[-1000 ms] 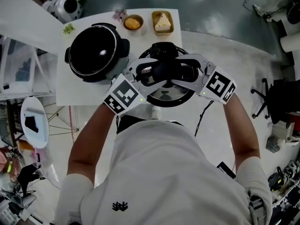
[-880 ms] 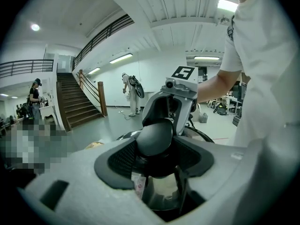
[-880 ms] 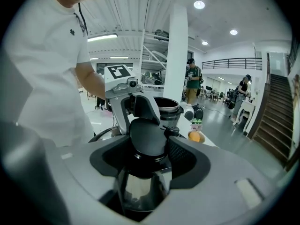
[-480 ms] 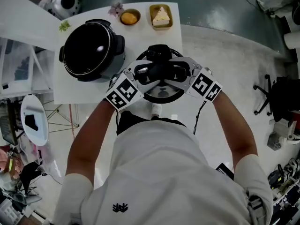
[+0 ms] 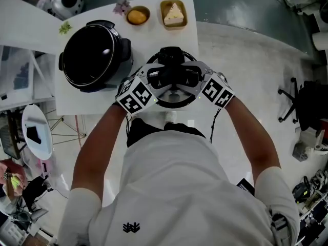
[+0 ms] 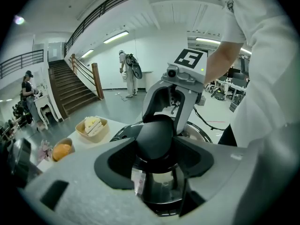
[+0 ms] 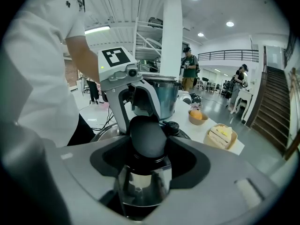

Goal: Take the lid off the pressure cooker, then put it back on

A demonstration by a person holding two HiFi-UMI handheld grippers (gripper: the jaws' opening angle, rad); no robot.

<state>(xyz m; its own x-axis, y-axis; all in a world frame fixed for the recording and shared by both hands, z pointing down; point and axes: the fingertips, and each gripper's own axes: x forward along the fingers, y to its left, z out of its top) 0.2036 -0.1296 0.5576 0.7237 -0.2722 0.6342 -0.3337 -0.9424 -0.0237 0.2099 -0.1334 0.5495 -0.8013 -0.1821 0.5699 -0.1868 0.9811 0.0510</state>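
You hold the lid (image 5: 177, 97) by its black knob (image 6: 156, 136) with both claws. The left claw (image 6: 157, 146) and the right claw (image 7: 147, 146) face each other across it, each with its jaws set wide around the knob and pressing on it. The lid hangs at the near right corner of the table (image 5: 154, 35), partly out past the right edge. You cannot tell whether its rim touches the tabletop. The open pot (image 5: 92, 55) stands well to its left, toward the table's left edge, with nothing between the two. Along the far edge sit a bowl (image 5: 137, 16) of something orange and, just right of it, a tray (image 5: 173, 14) with a wedge of cake. A small flower (image 5: 122, 6) lies left of the bowl. From above, your claws and their marker cubes (image 5: 136, 96) cover most of the lid, and your body hides the floor below it. Each claw's view shows only the knob, some glass beneath it and the other claw behind.
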